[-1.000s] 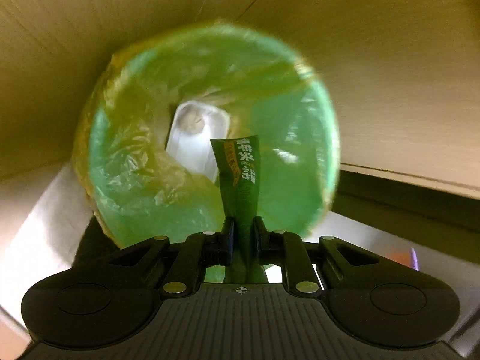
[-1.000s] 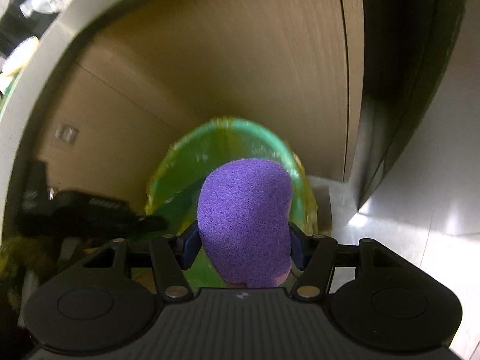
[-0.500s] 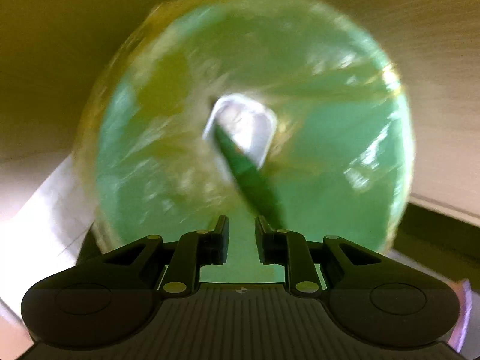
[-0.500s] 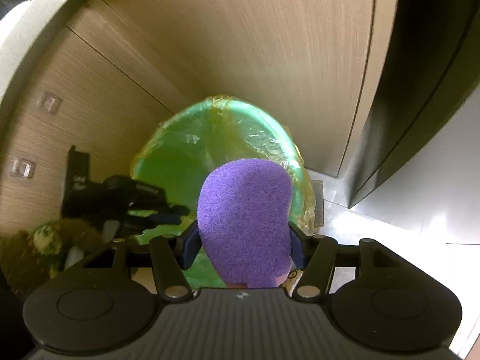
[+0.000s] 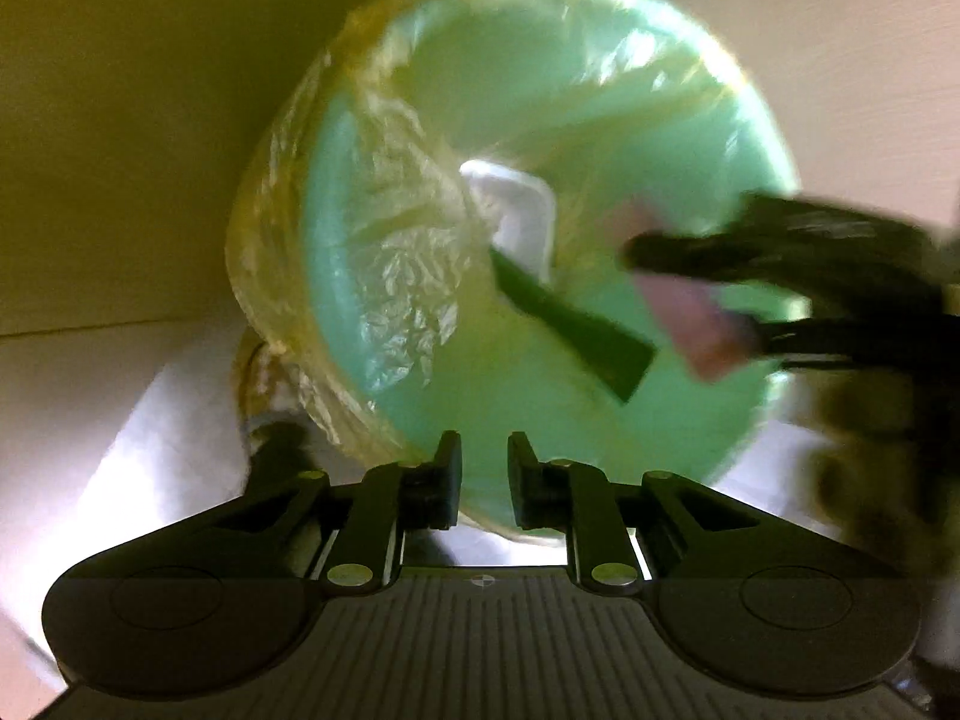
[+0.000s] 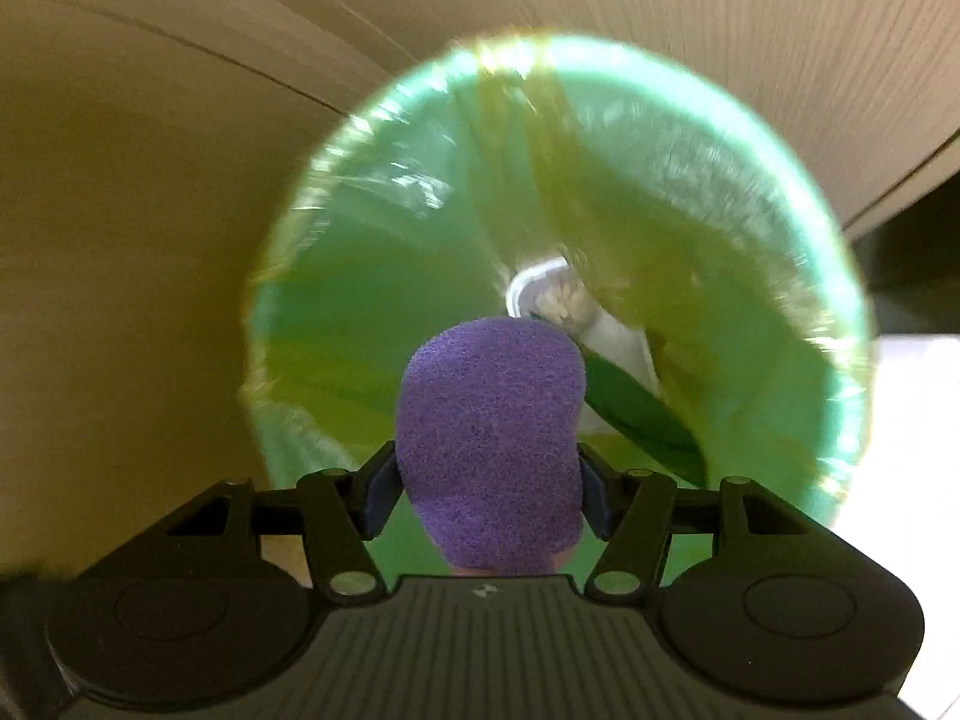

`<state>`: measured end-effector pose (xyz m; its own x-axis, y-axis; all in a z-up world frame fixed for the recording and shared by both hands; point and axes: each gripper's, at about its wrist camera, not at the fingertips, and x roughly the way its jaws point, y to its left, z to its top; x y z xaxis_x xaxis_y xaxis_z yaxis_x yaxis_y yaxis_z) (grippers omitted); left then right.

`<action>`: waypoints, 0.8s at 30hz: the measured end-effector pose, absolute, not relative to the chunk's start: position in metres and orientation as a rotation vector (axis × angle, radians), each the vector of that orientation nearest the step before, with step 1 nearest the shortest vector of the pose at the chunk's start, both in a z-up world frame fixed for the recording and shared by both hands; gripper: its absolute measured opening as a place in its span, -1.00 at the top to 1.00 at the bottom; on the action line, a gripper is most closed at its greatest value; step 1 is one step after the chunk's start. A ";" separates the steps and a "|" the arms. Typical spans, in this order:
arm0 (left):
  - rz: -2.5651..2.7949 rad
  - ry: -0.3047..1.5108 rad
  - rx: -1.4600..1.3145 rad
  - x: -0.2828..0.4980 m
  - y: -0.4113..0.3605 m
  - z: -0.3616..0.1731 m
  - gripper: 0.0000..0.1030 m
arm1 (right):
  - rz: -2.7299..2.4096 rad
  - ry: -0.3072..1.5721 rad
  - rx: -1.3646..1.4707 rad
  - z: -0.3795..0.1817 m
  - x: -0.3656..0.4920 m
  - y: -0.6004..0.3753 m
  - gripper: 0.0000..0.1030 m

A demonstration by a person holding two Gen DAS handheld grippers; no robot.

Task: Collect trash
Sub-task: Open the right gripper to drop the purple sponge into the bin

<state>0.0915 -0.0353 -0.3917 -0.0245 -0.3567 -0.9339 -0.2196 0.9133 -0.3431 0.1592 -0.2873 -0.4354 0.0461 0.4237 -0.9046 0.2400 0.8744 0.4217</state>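
Right tool clamps a purple sponge over the bin; next, release. Left tool, jaws just narrowed, holds nothing; packet lies inside at 3 o'clock.

My sponge is hiding part of the white tray and green wrapper; my right gripper is showing only as a blur.

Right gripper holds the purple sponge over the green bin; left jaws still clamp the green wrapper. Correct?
Not quite. In the left wrist view the left gripper holds nothing: the green wrapper already lies inside the green bin. The right gripper does hold the purple sponge over it.
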 end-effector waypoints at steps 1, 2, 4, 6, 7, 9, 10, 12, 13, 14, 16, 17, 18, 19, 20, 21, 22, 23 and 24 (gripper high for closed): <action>-0.115 1.586 -0.482 0.090 -0.031 -0.383 0.63 | 0.125 1.558 0.546 -0.444 0.161 -0.286 -0.16; -0.107 1.562 -0.503 0.090 -0.025 -0.376 0.63 | 0.101 1.570 0.548 -0.451 0.163 -0.284 -0.17; -0.085 1.524 -0.531 0.093 -0.019 -0.368 0.63 | 0.089 1.588 0.569 -0.459 0.165 -0.286 -0.17; -0.069 1.486 -0.559 0.093 -0.012 -0.356 0.63 | 0.091 1.596 0.610 -0.464 0.165 -0.290 -0.17; -0.064 1.470 -0.574 0.092 -0.009 -0.350 0.63 | 0.091 1.596 0.639 -0.466 0.164 -0.295 -0.19; -0.064 1.435 -0.598 0.091 0.000 -0.341 0.63 | 0.090 1.583 0.695 -0.469 0.163 -0.301 -0.28; -0.072 1.411 -0.610 0.090 0.002 -0.336 0.63 | 0.091 1.580 0.703 -0.471 0.165 -0.302 -0.35; -0.092 1.359 -0.618 0.092 0.002 -0.335 0.63 | 0.094 1.604 0.679 -0.485 0.174 -0.295 -0.38; -0.096 1.329 -0.614 0.091 0.000 -0.334 0.63 | 0.093 1.623 0.648 -0.497 0.181 -0.289 -0.38; -0.090 1.306 -0.609 0.090 0.001 -0.334 0.63 | 0.093 1.640 0.599 -0.509 0.186 -0.282 -0.38; -0.077 1.288 -0.627 0.087 0.003 -0.338 0.63 | 0.059 1.690 0.489 -0.544 0.193 -0.265 -0.36; -0.081 1.291 -0.641 0.085 0.004 -0.342 0.63 | 0.039 1.724 0.462 -0.562 0.194 -0.260 -0.35; -0.085 1.300 -0.641 0.083 0.004 -0.344 0.63 | 0.022 1.766 0.453 -0.581 0.193 -0.256 -0.31; -0.086 1.311 -0.634 0.082 0.002 -0.347 0.63 | -0.001 1.815 0.453 -0.600 0.191 -0.254 -0.20; -0.090 1.323 -0.627 0.081 0.001 -0.349 0.63 | -0.023 1.855 0.458 -0.613 0.188 -0.253 -0.16; -0.096 1.332 -0.626 0.080 0.001 -0.350 0.63 | -0.045 1.887 0.457 -0.622 0.183 -0.253 -0.16; -0.104 1.340 -0.627 0.080 0.002 -0.351 0.63 | -0.066 1.920 0.461 -0.628 0.179 -0.253 -0.16; -0.110 1.347 -0.623 0.082 0.001 -0.351 0.63 | -0.070 1.930 0.493 -0.628 0.175 -0.255 -0.16; -0.114 1.349 -0.616 0.083 0.001 -0.349 0.63 | -0.061 1.922 0.535 -0.625 0.172 -0.258 -0.16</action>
